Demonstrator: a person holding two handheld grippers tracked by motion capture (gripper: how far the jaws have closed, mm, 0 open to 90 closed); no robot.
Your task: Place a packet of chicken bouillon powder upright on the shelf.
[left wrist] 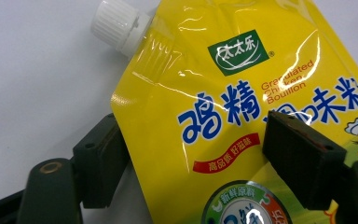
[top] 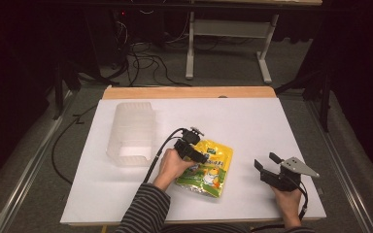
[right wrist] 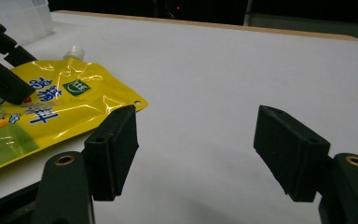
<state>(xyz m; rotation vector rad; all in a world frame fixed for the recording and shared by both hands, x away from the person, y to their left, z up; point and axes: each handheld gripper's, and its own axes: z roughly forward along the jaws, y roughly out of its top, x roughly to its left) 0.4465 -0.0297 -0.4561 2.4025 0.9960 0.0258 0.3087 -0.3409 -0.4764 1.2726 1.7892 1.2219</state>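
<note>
A yellow spouted pouch (top: 214, 167) of chicken bouillon with a white cap (left wrist: 116, 23) lies flat on the white table (top: 252, 121). My left gripper (top: 200, 156) is right over the pouch's left part, jaws wide. In the left gripper view the pouch (left wrist: 223, 93) has its side edge between the jaws of my left gripper (left wrist: 200, 161): one pad stands beside that edge over the table, the other over the printed face. Neither pad presses on it. My right gripper (top: 266, 161) rests to the pouch's right, open with nothing between the jaws (right wrist: 196, 154). The pouch (right wrist: 51, 112) lies to its left.
A translucent plastic container (top: 131, 131) stands on the table's left, behind the left hand. A wooden strip (top: 189, 92) runs along the far edge. Bare white surface spreads ahead of my right gripper. Cables and a table frame sit on the floor beyond.
</note>
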